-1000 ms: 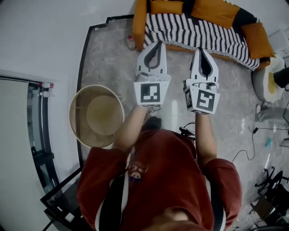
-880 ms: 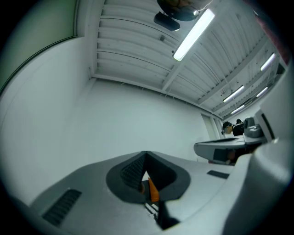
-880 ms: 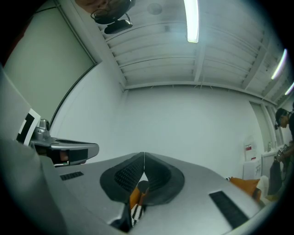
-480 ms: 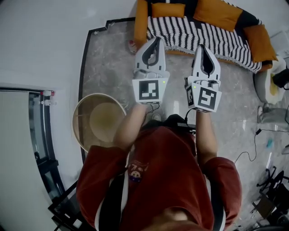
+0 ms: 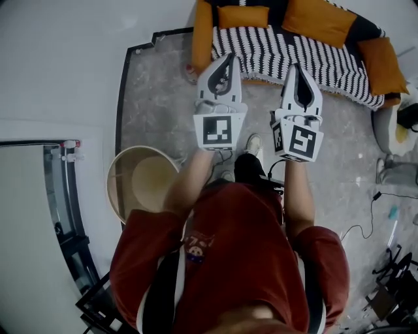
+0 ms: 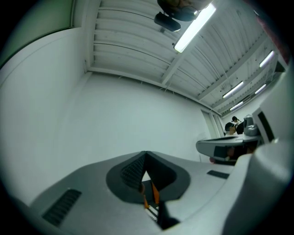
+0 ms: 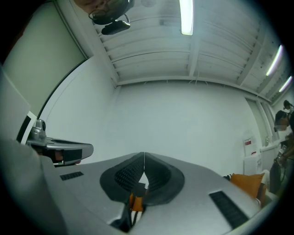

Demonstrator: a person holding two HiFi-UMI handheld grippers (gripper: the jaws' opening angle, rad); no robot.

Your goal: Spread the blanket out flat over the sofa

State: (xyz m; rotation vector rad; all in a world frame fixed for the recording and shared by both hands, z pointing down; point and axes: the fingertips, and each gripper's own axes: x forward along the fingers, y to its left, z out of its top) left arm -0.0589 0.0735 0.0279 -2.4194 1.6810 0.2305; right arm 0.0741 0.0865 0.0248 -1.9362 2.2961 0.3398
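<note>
Nearest, a person in a red shirt (image 5: 241,261) is standing on a grey marbled floor (image 5: 157,111), with one pale shoe (image 5: 253,145) showing ahead of the body. The person is holding a gripper in each hand, out in front. On the left a round wooden tub (image 5: 140,186) is sitting on the floor close to the white wall. On the right, cables (image 5: 366,209) are trailing across the floor.

The left gripper (image 5: 228,59) is pointing toward the sofa with its jaws pressed fully together and nothing caught between them. In the left gripper view the two dark pads are meeting in a thin line, and only a sliver of orange and stripes is showing in the gap beneath. The right gripper (image 5: 296,67) is riding just beside it, at much the same reach. It is likewise closed tight and carrying nothing. Both are staying apart from the blanket.

Farther off, the orange sofa (image 5: 202,32) is standing by the far wall. The black-and-white striped blanket (image 5: 313,55) is lying across its seat, running from the left armrest toward the right end, with its near edge hanging over the front. Orange cushions (image 5: 243,15) are leaning along the backrest behind it.
</note>
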